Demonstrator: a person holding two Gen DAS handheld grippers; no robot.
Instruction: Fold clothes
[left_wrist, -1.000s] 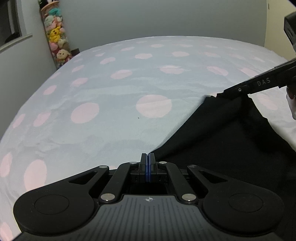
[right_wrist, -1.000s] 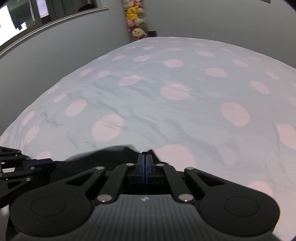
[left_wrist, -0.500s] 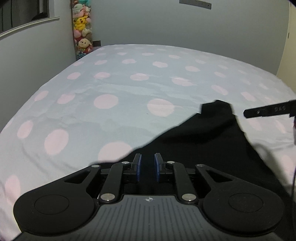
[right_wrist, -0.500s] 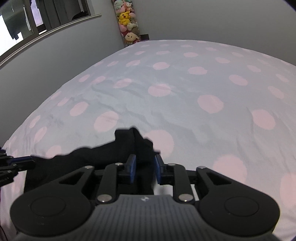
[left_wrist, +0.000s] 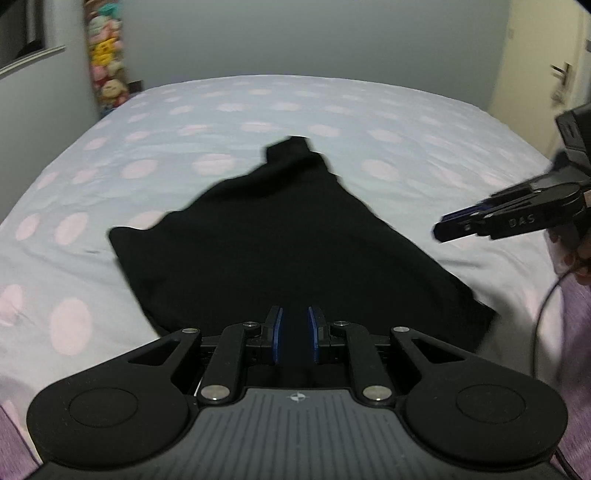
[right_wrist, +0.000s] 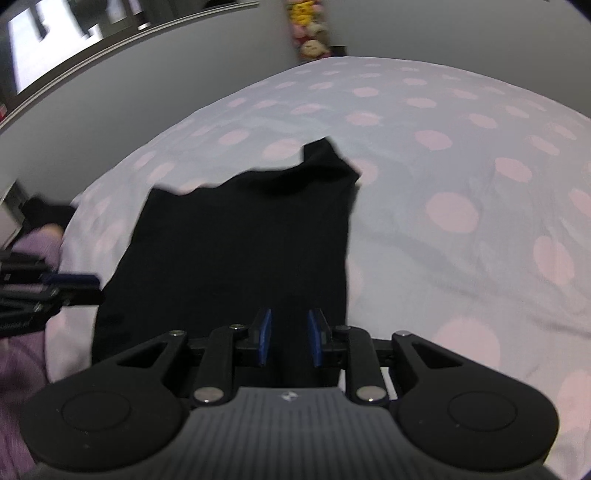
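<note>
Garment (left_wrist: 288, 243): black, lying flat on the polka-dot bedspread (left_wrist: 221, 110), one narrow corner pointing toward the far wall, the broad end nearest me. I hold my left gripper (left_wrist: 294, 338) above the garment's near edge, jaws spread, nothing between the blue pads. My right gripper (right_wrist: 289, 338) hangs over the same near edge, likewise parted and empty. I judge both are released so the fold lies undisturbed while I pick the next grasp points.
</note>
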